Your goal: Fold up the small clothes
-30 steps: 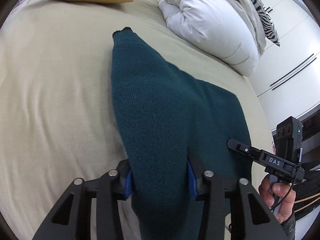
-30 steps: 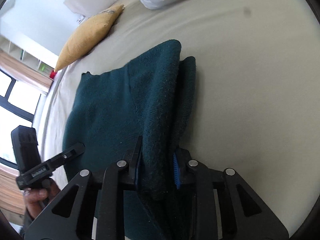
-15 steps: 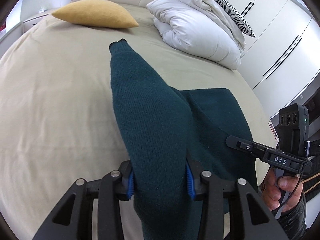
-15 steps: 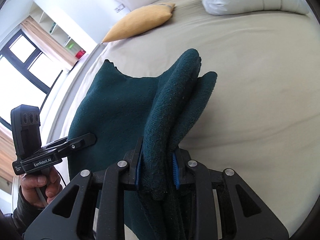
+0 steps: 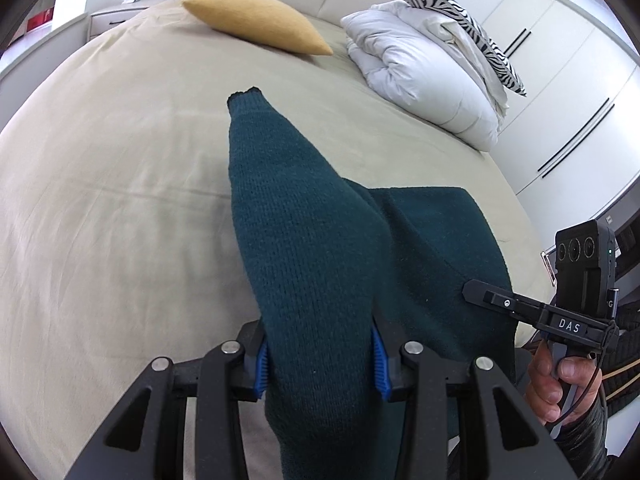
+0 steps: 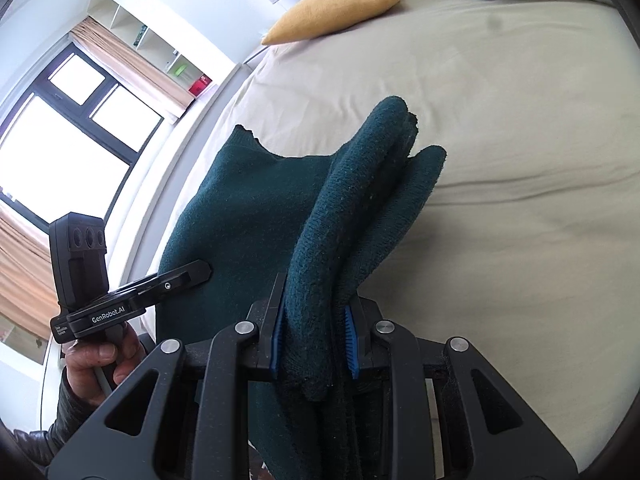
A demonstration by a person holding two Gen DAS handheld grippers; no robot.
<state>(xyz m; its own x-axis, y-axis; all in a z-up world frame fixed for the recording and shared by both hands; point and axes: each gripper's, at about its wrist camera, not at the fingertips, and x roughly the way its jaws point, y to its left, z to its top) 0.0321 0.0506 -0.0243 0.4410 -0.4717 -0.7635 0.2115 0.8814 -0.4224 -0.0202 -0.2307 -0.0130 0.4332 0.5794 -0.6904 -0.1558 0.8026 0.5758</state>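
1. The left tool [image 5: 320,360] tilts downward over the bed [image 5: 120,200], clamped on a bunched part of the dark green sweater [image 5: 304,248].
2. The right tool [image 6: 314,344], likewise angled down, pinches the sweater's folded edge; the rest drapes onto the bed.

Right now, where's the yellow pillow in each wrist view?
Left wrist: yellow pillow at top centre, far side of the bed, left of the white duvet.
Right wrist: pillow at top centre, beyond the green sweater.
Shared landmark: the sweater, clamped in both grippers.
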